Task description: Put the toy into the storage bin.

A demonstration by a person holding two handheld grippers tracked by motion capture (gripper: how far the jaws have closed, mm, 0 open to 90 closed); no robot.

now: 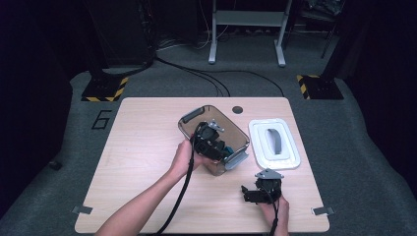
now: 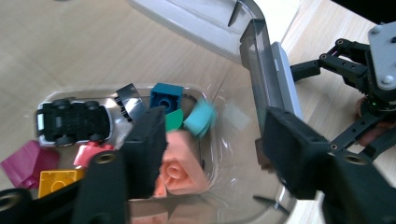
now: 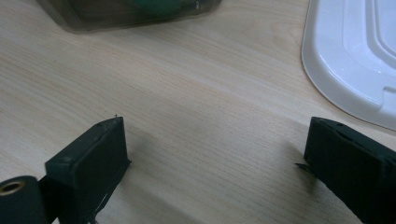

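A clear plastic box (image 1: 235,132) with grey end latches stands mid-table. It holds small toys: a silver and black toy car (image 2: 74,122), a blue brick (image 2: 166,96), a salmon-pink brick (image 2: 183,163), a teal piece (image 2: 201,117), a yellow brick (image 2: 57,180) and a magenta piece (image 2: 25,163). My left gripper (image 1: 212,143) (image 2: 215,135) is open and straddles the box's near end wall, one jaw inside above the pink brick and one outside. My right gripper (image 1: 260,189) (image 3: 215,140) rests open on bare wood near the front edge, holding nothing.
The box's white lid (image 1: 290,158) (image 3: 336,60) with a grey handle lies flat to the right of the box, just beyond the right gripper. A corner of the box (image 3: 116,14) stands ahead of the right jaws. A dark round hole (image 1: 237,109) sits near the table's far edge.
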